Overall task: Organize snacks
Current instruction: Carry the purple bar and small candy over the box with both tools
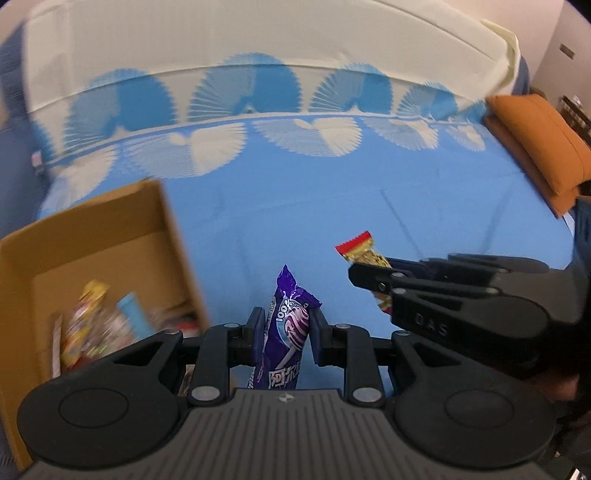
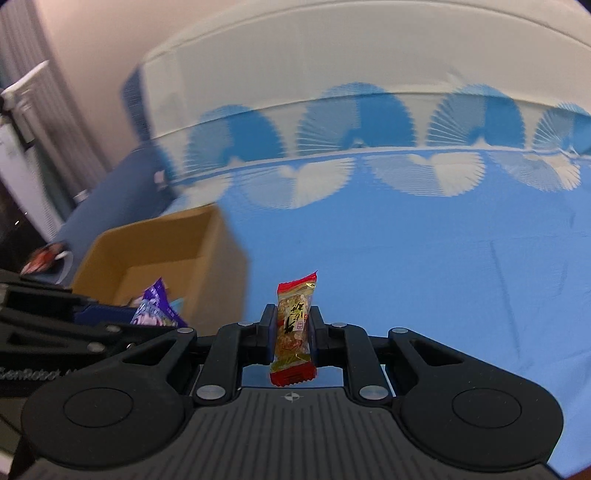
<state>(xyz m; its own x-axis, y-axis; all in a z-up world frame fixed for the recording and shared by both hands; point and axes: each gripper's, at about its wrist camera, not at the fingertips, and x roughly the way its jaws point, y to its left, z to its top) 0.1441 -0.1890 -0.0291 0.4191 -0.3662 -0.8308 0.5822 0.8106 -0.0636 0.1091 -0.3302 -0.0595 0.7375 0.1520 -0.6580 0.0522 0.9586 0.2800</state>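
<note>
Already the cardboard box left of both grippers holds several snacks. Left gripper is clamped on a purple packet, right gripper on a red-and-gold bar; both likely go in next. Only the left view shows the box's contents and an orange cushion on the bed.

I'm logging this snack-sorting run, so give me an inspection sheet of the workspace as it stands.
Surface: blue bedspread with white fan print, bare ahead.
Job's things: purple lollipop packet; red-and-gold snack bar; cardboard box at the left, holding several snacks.
Clutter: nothing seen.
Grippers: left gripper shut on the purple lollipop packet; right gripper shut on the red-and-gold snack bar.
Cables: nothing seen.
Surroundings: orange cushion at the right, cream cover behind.
</note>
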